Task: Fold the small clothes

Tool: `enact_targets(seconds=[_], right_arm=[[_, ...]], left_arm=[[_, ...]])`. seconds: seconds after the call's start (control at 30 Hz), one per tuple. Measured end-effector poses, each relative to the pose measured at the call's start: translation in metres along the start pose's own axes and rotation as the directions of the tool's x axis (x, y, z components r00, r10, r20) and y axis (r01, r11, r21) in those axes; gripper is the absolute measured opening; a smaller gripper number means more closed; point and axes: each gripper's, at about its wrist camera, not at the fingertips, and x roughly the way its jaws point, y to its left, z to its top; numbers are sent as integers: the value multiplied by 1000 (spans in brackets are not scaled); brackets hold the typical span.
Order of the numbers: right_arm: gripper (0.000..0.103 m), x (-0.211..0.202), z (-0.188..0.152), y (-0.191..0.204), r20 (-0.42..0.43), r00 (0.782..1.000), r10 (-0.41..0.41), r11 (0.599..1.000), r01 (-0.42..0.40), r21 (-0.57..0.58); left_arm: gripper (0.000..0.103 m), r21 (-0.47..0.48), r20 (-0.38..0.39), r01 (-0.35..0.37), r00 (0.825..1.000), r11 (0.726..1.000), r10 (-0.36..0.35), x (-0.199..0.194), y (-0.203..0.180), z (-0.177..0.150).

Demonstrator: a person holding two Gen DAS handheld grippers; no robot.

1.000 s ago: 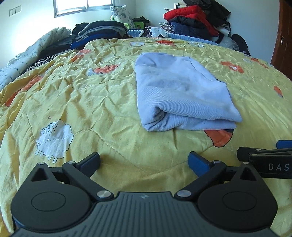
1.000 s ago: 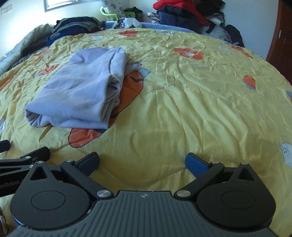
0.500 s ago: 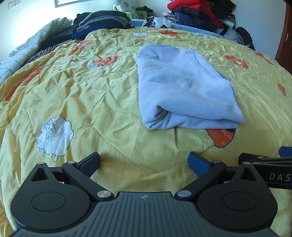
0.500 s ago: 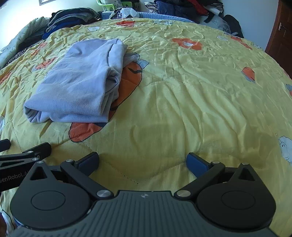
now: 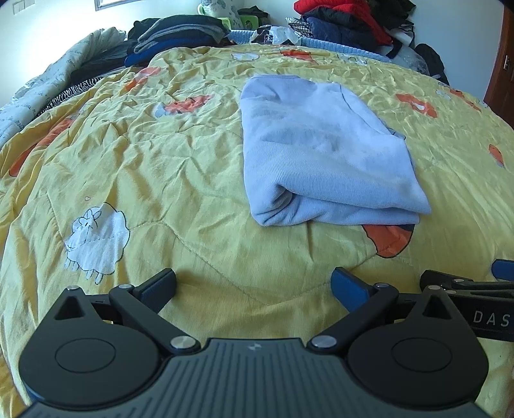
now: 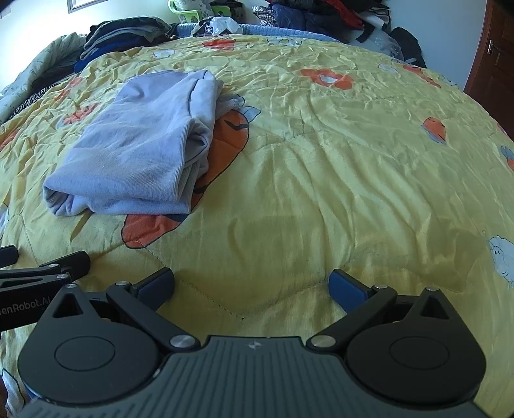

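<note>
Sweatshirt [image 5: 321, 154] folded, long axis seemingly toward far clothes pile [image 5: 347, 22].

Both grippers have drawn slightly nearer the folded garment [image 5: 324, 151].

A wide bed fills the room, spread with a crinkled yellow quilt [image 5: 180, 167] printed with white sheep and orange shapes. Heaps of dark and red clothing [image 5: 340, 22] lie against the pale back wall [image 6: 443, 25]. A brown wooden door [image 6: 494, 54] stands at right; daylight is bright.
</note>
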Motion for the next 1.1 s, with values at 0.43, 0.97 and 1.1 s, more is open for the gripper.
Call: enact_targets(seconds=[0.43,0.97,1.1], right_arm=[[102,-1,-2,0,12,1000,1,1000,-1,-2],[102,1,-1,1,3,1000,4,1000,-4,-7],[102,2,0,0,1,1000,9,1000,-9,-15]], left_arm=[[103,0,-14,1,1000,1000,-1,1,0,2],[103,-30,-18,13,1000,999,-14,-1,3,3],[103,-25,-14,14,1000,1000,-14,-3,3,1]])
